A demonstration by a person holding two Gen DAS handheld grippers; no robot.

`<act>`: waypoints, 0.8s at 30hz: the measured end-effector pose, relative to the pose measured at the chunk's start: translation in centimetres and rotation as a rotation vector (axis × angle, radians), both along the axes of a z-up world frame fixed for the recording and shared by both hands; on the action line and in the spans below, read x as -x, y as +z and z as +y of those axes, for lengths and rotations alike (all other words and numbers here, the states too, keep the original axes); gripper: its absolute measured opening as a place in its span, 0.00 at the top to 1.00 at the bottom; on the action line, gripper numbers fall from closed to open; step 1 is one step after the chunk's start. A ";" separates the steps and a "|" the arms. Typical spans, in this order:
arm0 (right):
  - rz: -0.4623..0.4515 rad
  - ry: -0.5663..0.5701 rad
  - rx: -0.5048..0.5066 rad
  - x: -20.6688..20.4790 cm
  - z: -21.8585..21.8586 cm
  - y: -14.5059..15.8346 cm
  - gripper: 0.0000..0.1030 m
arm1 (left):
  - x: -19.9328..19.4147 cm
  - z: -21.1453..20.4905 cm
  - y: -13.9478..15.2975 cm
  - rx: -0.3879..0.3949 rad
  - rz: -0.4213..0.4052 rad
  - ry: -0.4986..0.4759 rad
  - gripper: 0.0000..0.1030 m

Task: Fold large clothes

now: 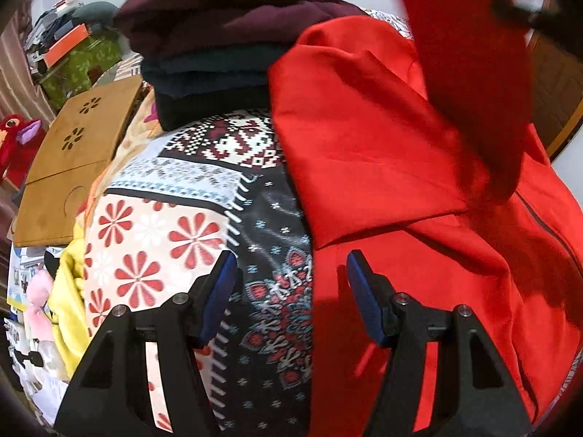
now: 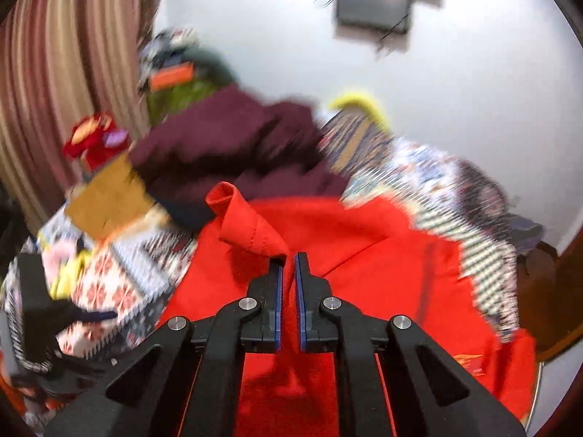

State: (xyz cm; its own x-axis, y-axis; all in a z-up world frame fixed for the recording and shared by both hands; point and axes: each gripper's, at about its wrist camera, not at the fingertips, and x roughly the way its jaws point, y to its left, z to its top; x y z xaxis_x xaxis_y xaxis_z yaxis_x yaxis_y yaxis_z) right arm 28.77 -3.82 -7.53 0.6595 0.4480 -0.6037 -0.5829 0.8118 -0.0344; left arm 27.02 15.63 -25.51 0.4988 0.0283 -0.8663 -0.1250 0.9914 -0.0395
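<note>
A large red garment (image 1: 419, 273) lies spread on the patterned blanket (image 1: 164, 225), one flap folded over its top. My left gripper (image 1: 290, 258) hovers open over the garment's left edge, one blue pad above the blanket and the other above the red cloth, with nothing pinched. My right gripper (image 2: 289, 260) is shut on a red sleeve (image 2: 251, 225), whose open cuff sticks up past the fingertips. In the left wrist view that raised sleeve (image 1: 470, 73) hangs at the upper right, above the rest of the garment.
A stack of folded dark clothes (image 1: 226, 25), maroon on top, stands behind the red garment. A brown wooden board (image 1: 73, 153) lies at the left, with plush toys (image 1: 14, 142) beyond it. A striped curtain (image 2: 65, 54) and a white wall (image 2: 455, 91) close the back.
</note>
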 end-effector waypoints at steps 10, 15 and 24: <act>-0.055 -0.235 -0.061 -2.3 -9.3 2.2 0.96 | -2.3 -1.1 -1.5 -0.020 0.038 0.024 0.40; 0.019 -0.305 -0.006 -3.2 -12.3 -0.9 0.96 | -2.4 -0.8 -1.2 -0.060 0.013 0.071 0.40; 0.217 -0.372 0.074 -3.6 -16.2 -8.3 0.96 | -2.4 -0.2 -0.9 -0.081 0.003 0.105 0.40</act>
State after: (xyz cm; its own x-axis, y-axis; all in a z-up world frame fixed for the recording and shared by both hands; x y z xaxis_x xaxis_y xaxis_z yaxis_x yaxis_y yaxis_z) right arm 32.37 -20.03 -15.81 0.6222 0.1547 -0.7675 -0.2518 0.9677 -0.0091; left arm 29.38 15.47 -26.41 0.4868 0.1502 -0.8605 -0.2278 0.9728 0.0410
